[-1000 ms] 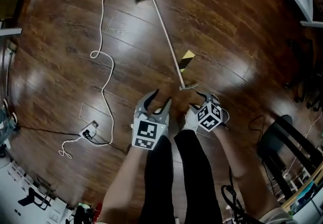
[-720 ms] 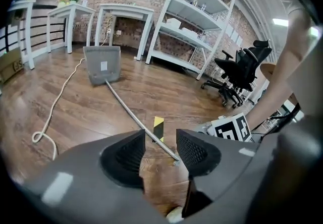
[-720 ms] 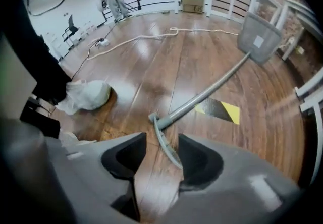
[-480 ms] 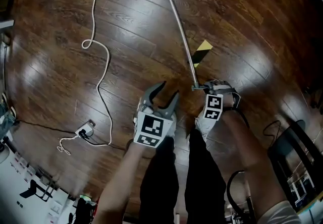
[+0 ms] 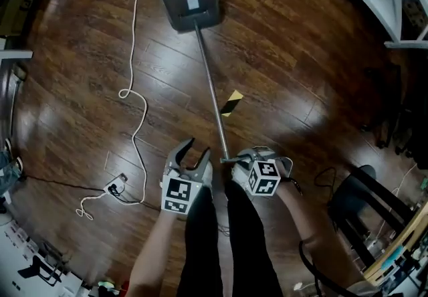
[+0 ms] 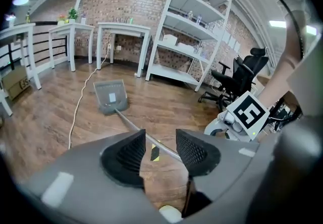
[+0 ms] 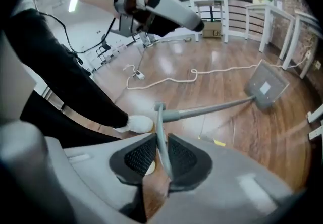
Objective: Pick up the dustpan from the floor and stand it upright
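Open floor point(image 5: 294, 68); white cord point(image 5: 133, 48) left, chair point(image 5: 374, 185) right.

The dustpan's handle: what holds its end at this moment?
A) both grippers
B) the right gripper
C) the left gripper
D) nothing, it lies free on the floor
B: the right gripper is shut on the thin grey end of the handle, while the left gripper stands open and empty.

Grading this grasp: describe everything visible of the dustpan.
The dustpan is a flat grey pan bearing a pale square label, on a long thin metal-looking handle. The pan lies on the wooden floor; the handle slants toward the person, where the right gripper is shut on the thin grey bar at its end. Nothing else touches it.
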A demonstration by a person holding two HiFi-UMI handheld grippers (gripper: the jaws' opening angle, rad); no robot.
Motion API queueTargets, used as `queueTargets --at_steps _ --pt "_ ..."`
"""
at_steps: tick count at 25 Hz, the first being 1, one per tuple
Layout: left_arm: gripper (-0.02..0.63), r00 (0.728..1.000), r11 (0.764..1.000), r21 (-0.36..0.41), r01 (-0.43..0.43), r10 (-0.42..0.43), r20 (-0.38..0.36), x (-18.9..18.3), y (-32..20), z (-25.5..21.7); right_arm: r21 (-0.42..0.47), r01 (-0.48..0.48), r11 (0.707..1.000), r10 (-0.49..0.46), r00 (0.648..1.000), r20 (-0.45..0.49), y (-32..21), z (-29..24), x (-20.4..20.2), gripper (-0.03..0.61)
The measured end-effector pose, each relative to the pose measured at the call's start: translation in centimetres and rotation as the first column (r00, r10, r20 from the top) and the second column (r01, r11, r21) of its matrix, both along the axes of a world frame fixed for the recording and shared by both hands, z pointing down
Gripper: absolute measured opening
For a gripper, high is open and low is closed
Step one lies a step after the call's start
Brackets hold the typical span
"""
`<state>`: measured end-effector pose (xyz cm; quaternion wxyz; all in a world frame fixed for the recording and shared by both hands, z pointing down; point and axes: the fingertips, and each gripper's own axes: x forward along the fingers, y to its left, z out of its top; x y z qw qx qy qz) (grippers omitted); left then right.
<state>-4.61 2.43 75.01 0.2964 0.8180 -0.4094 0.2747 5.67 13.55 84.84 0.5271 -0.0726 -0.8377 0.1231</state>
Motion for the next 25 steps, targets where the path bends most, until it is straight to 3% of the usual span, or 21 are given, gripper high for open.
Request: queueTargets --at_steps 4,8,12,15,19,22,25 --pt "0.207 0.999 0.998 0.059 0.026 -0.023 -0.050 1.2 -1.4 -9.5 -0.055 -0.024 0.998 0.029 0.996 0.088 -1.1 -11.7 -0.7 0.057" --pt "0.207 0.993 0.994 0.088 0.065 -0.056 -0.102 2.8 -0.6 -19.4 -0.156 -0.103 0.982 0.130 0.977 0.170 -0.6 -23.3 -1.0 0.058" --pt "0.207 0.987 0.985 0.136 0.106 -0.088 -0.136 2.6 -1.2 -26.4 -0.183 -0.287 0.940 0.329 0.906 0.268 -5.4 -29.7 -2.1 0.066" --pt "0.207 0.976 0.977 0.141 0.161 -0.136 -0.171 1.8 -1.1 -30.3 -0.140 -0.463 0.875 0.482 0.815 0.322 -11.5 -32.4 -1.7 0.077" --pt "0.212 0.945 0.955 0.143 0.261 -0.222 -0.241 0.4 -1.0 -35.3 -0.081 -0.662 0.745 0.642 0.679 0.356 -20.5 -35.3 0.2 0.077" --pt "0.216 0.942 0.949 0.170 0.265 -0.218 -0.254 -0.2 -0.9 -37.4 -0.014 -0.743 0.669 0.698 0.621 0.358 -25.8 -36.4 1.7 0.077" --pt "0.219 0.955 0.955 0.197 0.222 -0.172 -0.243 -0.4 -0.6 -38.1 0.017 -0.792 0.611 0.729 0.571 0.377 -29.8 -37.0 2.4 0.078"
